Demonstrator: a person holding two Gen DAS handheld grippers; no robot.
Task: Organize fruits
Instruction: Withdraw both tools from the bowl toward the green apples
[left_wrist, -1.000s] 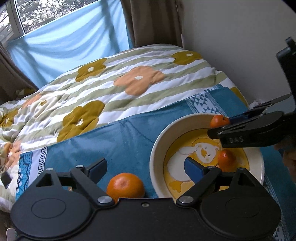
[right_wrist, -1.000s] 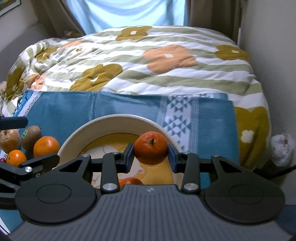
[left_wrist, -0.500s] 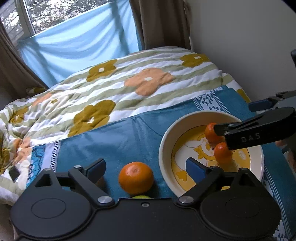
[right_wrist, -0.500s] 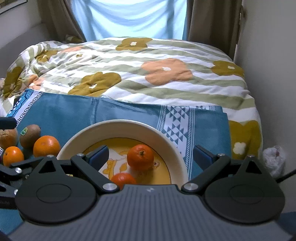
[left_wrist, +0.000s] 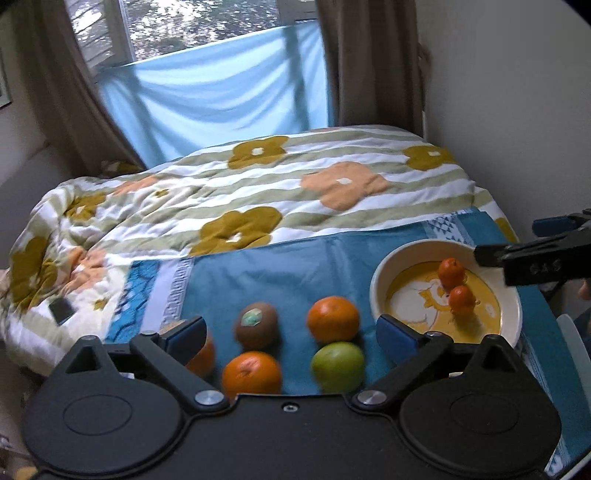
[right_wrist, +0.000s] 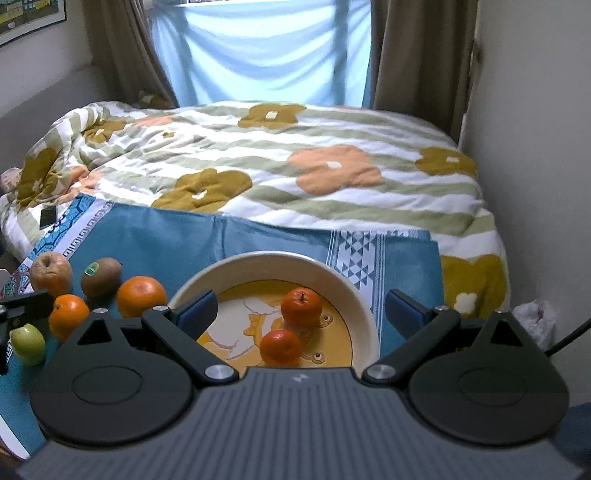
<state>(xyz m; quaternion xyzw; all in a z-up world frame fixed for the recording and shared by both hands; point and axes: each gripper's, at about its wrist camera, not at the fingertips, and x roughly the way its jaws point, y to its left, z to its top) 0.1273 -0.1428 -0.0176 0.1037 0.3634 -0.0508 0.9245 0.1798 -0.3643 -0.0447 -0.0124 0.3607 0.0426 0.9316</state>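
Note:
A cream bowl (right_wrist: 354, 291) with a yellow duck picture holds two small mandarins (right_wrist: 301, 302) (right_wrist: 280, 347). It also shows in the left wrist view (left_wrist: 380, 280). Left of the bowl on the blue cloth (left_wrist: 280, 273) lie an orange (left_wrist: 333, 318), a kiwi (left_wrist: 256, 325), a second orange (left_wrist: 251, 372), a green apple (left_wrist: 337, 365) and a brownish apple (right_wrist: 50, 273). My left gripper (left_wrist: 291, 332) is open and empty, raised over the loose fruit. My right gripper (right_wrist: 300, 308) is open and empty, raised over the bowl.
The cloth lies on a bed with a flowered striped quilt (left_wrist: 295, 184). A small dark object (left_wrist: 61, 310) lies on the quilt at left. A wall (right_wrist: 535, 147) stands close on the right, a curtained window (right_wrist: 266, 48) behind.
My right gripper opened and let the mandarin go into the bowl, then lifted back. My left gripper pulled back and up to the left, bringing more loose fruit into view.

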